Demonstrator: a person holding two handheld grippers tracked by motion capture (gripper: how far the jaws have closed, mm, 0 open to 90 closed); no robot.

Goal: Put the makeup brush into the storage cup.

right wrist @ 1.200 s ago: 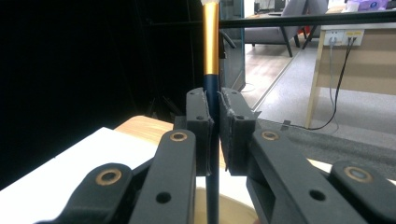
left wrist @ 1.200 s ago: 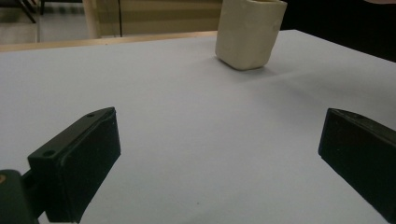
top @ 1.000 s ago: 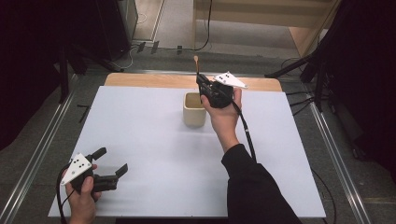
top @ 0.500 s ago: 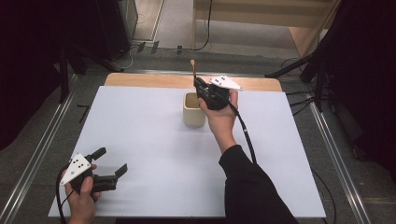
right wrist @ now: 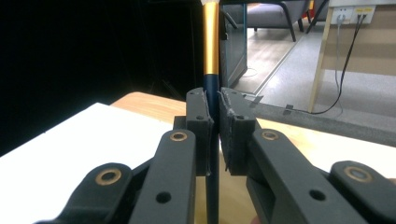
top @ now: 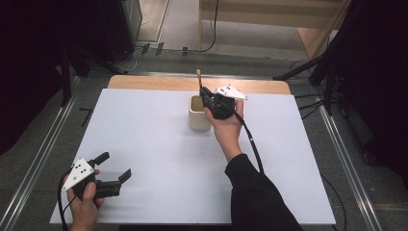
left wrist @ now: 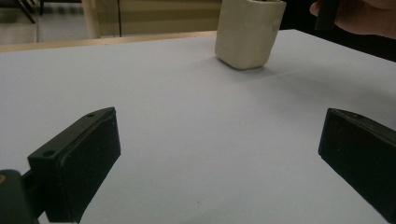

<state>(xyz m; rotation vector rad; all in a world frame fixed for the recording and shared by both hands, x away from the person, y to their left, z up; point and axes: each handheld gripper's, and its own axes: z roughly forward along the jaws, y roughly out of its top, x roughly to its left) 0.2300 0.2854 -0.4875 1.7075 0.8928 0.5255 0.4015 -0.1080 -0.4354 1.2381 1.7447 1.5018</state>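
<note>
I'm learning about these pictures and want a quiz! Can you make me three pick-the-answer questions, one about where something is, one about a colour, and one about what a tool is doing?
1. Where is the cup?
A. next to the left tool
B. far side of the table, beside the right tool
C. on the floor

2. What colour is the band on the brush handle?
A. gold
B. red
C. green

3. What is the left tool doing?
A. squeezing the cup
C. holding a brush
B. open with nothing in it

Answers:
1. B, the high view shows it near the far edge by the right tool.
2. A, the right gripper view shows gold above dark blue.
3. B, its jaws stand wide apart over bare table.
</note>
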